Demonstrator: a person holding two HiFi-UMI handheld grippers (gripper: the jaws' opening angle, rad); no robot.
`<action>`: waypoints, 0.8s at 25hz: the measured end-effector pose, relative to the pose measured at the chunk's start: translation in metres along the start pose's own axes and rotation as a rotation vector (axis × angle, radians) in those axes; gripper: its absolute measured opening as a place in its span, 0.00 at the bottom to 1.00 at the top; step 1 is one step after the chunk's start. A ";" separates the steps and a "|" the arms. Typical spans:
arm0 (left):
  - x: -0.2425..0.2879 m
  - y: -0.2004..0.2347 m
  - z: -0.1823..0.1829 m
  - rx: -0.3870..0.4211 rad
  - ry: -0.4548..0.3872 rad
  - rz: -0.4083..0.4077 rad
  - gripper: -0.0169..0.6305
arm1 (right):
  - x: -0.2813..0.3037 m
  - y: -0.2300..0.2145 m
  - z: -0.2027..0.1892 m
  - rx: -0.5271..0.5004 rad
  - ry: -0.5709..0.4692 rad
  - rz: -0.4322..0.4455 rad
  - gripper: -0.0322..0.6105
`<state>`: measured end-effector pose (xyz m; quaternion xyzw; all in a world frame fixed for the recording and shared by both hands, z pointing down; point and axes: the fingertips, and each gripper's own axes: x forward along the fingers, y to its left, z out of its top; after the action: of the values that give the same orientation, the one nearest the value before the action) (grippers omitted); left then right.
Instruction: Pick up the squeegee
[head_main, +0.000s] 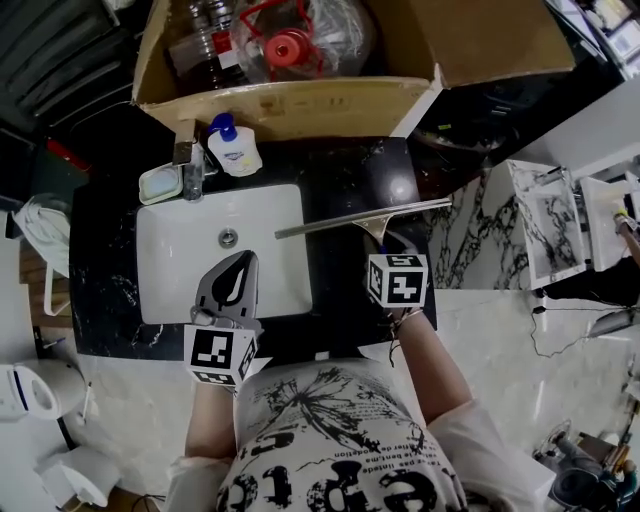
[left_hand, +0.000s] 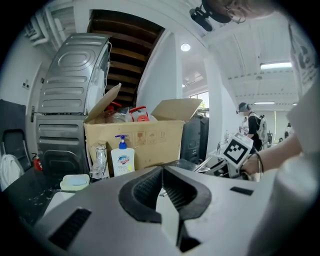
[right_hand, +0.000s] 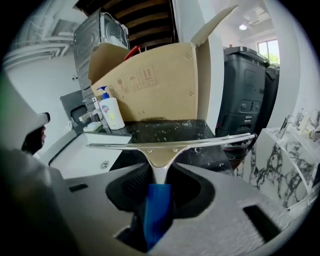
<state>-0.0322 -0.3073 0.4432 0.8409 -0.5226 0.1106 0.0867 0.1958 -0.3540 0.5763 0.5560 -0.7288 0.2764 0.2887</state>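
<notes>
Squeegee (right_hand: 160, 145) handle is only partly readable: in the head view the right gripper's (head_main: 383, 243) marker cube covers the jaws and the grip. In the right gripper view the blue handle's lower end sinks out of sight into the throat of the right gripper (right_hand: 159, 172). There the jaws stand partly apart and are closed on that blue handle. The metal neck rises out between the tips, and the long blade lies crosswise just beyond them, clear of the surface below.

From above, the blade runs slightly slanted over the black counter (head_main: 350, 170). Its left end is over the right rim of the white sink (head_main: 180, 290), and its right end reaches about the counter's right edge.

The left gripper (left_hand: 162, 170) hangs over the sink's front part, jaws together with nothing between them.

Behind the blade, bare counter separates it from the cardboard box (head_main: 290, 105). The soap bottle (head_main: 235, 147) and faucet (head_main: 190, 160) stand well to its left.
</notes>
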 end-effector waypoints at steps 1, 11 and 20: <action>-0.002 0.000 0.002 0.001 -0.006 0.005 0.05 | -0.006 0.000 0.007 -0.012 -0.032 0.001 0.23; -0.014 -0.005 0.031 0.031 -0.075 0.050 0.05 | -0.074 0.010 0.072 -0.053 -0.357 0.047 0.23; -0.019 -0.018 0.056 0.067 -0.130 0.072 0.05 | -0.132 0.010 0.120 -0.091 -0.614 0.050 0.23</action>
<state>-0.0192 -0.2975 0.3838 0.8295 -0.5529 0.0761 0.0204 0.2005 -0.3526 0.3971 0.5819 -0.8070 0.0698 0.0727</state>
